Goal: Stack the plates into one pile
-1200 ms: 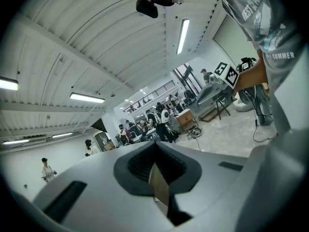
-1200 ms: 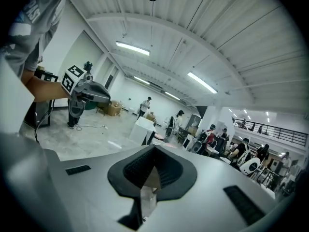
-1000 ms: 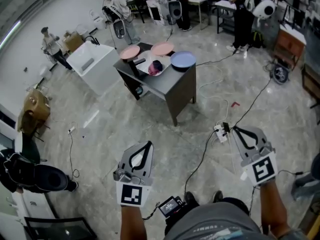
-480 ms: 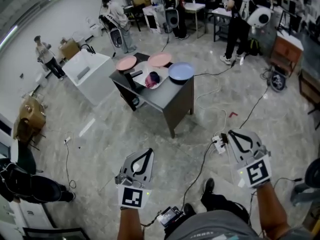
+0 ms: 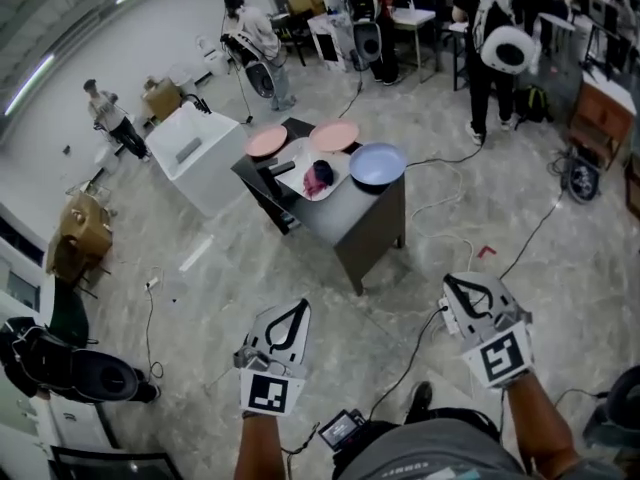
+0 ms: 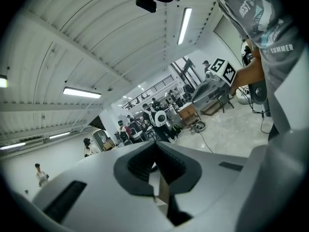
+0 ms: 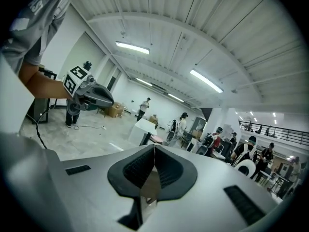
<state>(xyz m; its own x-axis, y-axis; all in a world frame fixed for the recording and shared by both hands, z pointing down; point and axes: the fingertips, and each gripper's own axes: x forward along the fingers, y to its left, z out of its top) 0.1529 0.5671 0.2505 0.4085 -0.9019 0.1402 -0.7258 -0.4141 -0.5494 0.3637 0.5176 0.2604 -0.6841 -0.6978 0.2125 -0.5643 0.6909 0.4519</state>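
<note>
Big open lab/workshop hall, shared by many.
Ribbed ceiling (image 7: 193, 28) w/ strip lights (image 7: 133, 48), stone floor (image 5: 250, 258) w/ loose cables (image 5: 404, 356), dark table (image 5: 370, 218) mid-room, desks (image 5: 415, 16) & ppl (image 5: 255, 30) w/ equipment at far end, railed upper level (image 7: 270, 127) far right.

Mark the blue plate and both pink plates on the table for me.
blue plate (image 5: 378, 164): head view, middle of its face.
left pink plate (image 5: 266, 141): head view, middle of its face.
right pink plate (image 5: 334, 136): head view, middle of its face.
</note>
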